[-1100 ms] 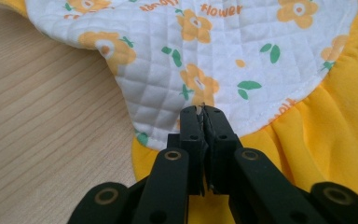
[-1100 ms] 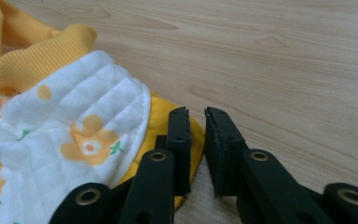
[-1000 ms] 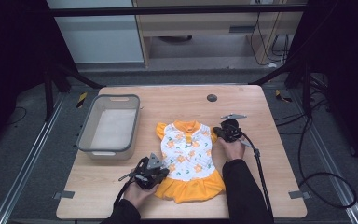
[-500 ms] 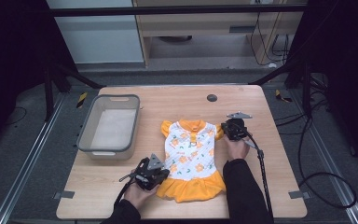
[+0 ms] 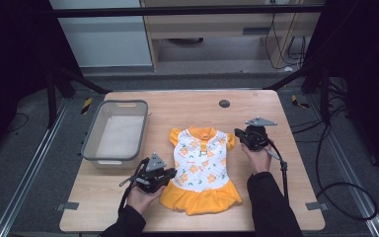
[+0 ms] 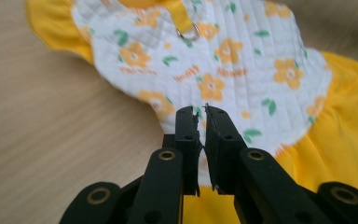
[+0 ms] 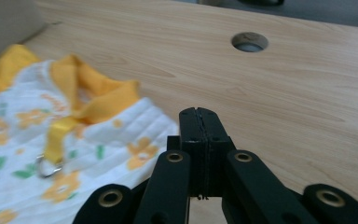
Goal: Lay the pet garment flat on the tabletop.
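A small dress (image 5: 201, 168) with a white floral bodice and orange skirt lies flat at the middle of the wooden table (image 5: 296, 173), collar pointing away. My left gripper (image 5: 171, 174) is at the dress's left waist edge. In the left gripper view its jaws (image 6: 201, 114) are closed to a thin slit on the bodice edge of the dress (image 6: 242, 70). My right gripper (image 5: 239, 134) sits beside the right sleeve. In the right gripper view it (image 7: 200, 112) is fully shut with nothing in it, over bare wood just right of the dress (image 7: 98, 135).
A grey plastic bin (image 5: 91, 148) stands at the table's left, close to my left hand. A round hole (image 5: 224, 103) is in the tabletop beyond the dress. Cables trail from both grippers toward the near edge.
My right gripper has moved slightly right, and the top of the dress has shifted right with it. The left gripper has stayed in place.
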